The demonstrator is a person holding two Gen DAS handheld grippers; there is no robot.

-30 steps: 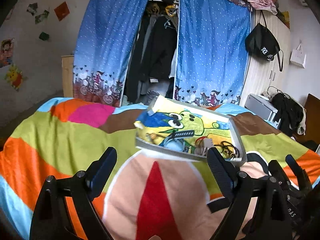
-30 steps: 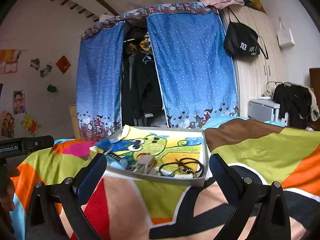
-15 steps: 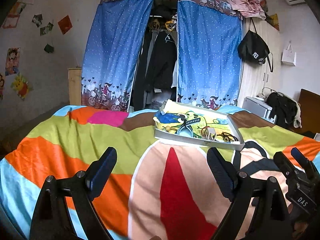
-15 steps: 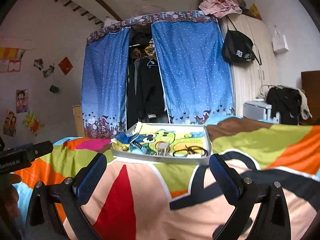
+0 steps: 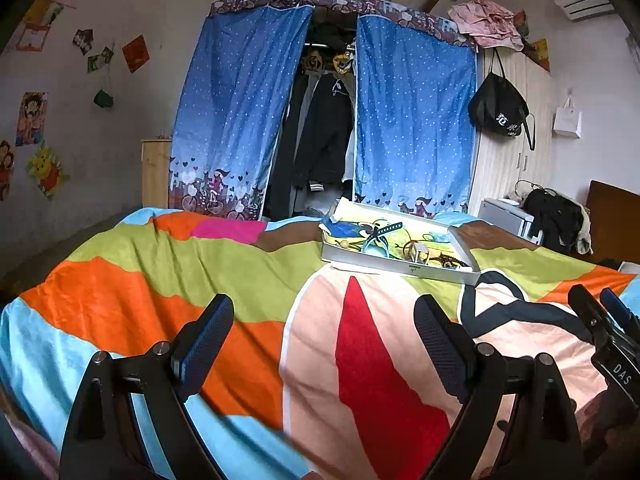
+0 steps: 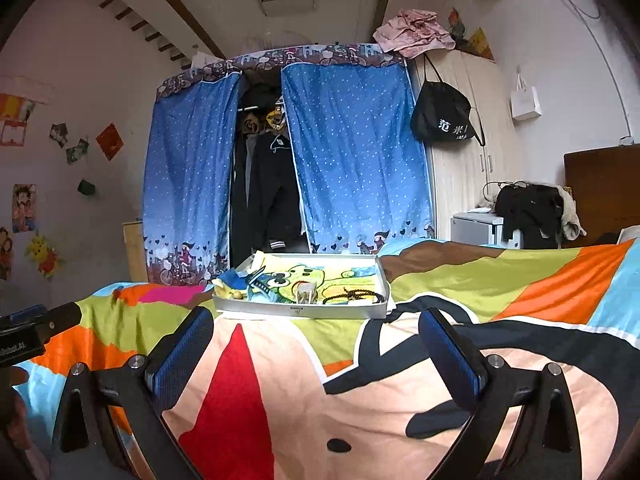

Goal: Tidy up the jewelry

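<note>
A shallow grey tray (image 5: 400, 266) (image 6: 300, 312) with a cartoon-printed lining lies on the bed, far ahead of both grippers. Inside it I see a dark bead bracelet (image 6: 354, 296) (image 5: 452, 260), a blue strap (image 5: 380, 236), a small ring-like piece (image 6: 305, 293) and several other small items. My left gripper (image 5: 324, 332) is open with nothing between its fingers, held low over the bedspread. My right gripper (image 6: 316, 340) is also open and holds nothing. The right gripper's body (image 5: 608, 336) shows at the right edge of the left wrist view.
A colourful patchwork bedspread (image 5: 200, 272) covers the bed. Behind it hang blue curtains (image 6: 352, 152) around an open wardrobe of dark clothes (image 6: 268, 200). A black bag (image 6: 442, 120) hangs on a cupboard at the right, with a small cabinet (image 6: 476, 228) below.
Both grippers have drawn back from the tray, which now looks smaller and farther away. Both stay open.
</note>
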